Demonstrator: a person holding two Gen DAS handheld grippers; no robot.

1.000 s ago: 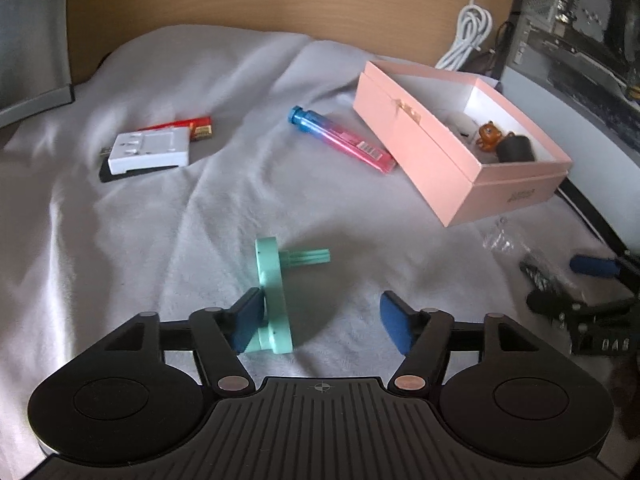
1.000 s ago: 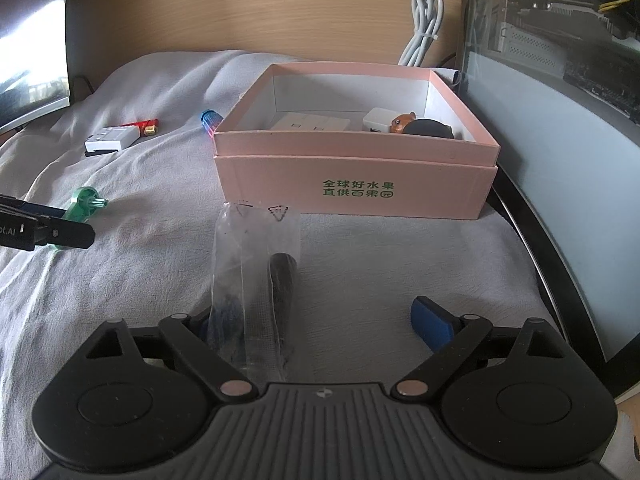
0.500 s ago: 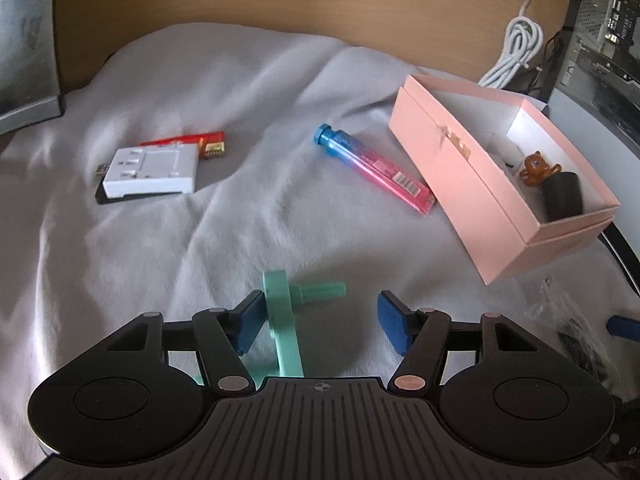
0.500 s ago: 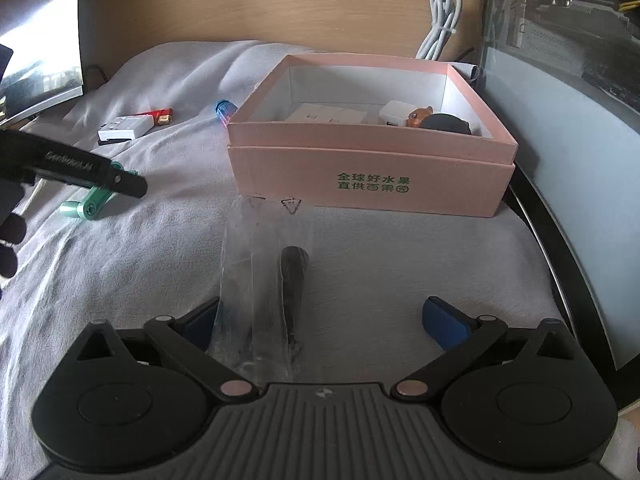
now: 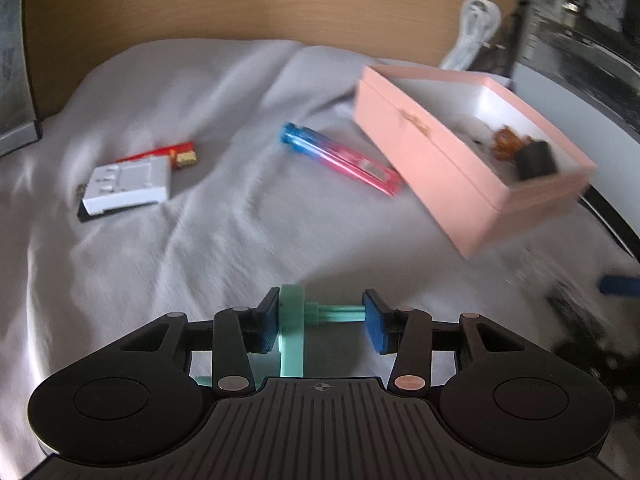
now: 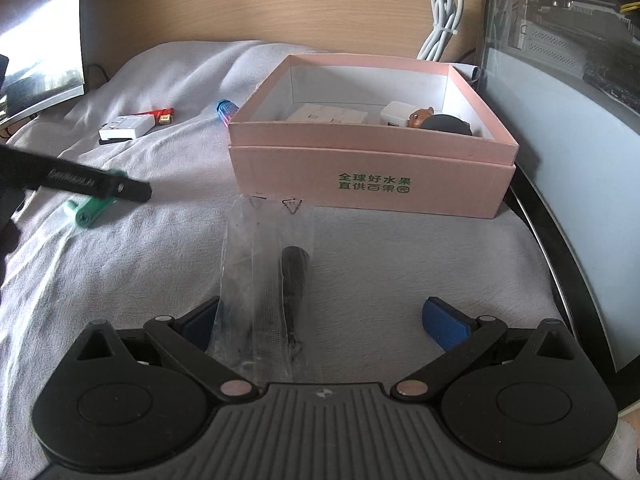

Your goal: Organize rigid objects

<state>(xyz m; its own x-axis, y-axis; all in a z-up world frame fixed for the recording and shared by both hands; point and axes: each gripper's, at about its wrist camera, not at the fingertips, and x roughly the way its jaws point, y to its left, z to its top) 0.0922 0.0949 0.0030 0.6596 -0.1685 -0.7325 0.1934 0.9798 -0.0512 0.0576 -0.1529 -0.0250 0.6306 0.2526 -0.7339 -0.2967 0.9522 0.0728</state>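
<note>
Left gripper clamped end-to-end on the mint green plastic piece: one pad flat against the disc face, the other butted on the tip of the ribbed stem. Piece sitting low over the white sheet, near the front, well apart from the pink box. Can't tell if it's lifted off the cloth yet, too blurry.

Looks like hard molded plastic, so probably light, stiff, not fragile. Smooth though, and gripping on the stem tip feels sketchy, could pivot or pop out sideways. Squeezing across the flat plate edge would likely be safer.

Right gripper spread wide, nothing pinched. Clear plastic bag with a dark stick-like thing inside lying between the pads, touching or just beside the left pad. Crinkly and slick by the looks, better grabbed through the film on the solid bit.

Further out: blue-pink tube just beside the box wall, white adapter and red lighter over on the left.
</note>
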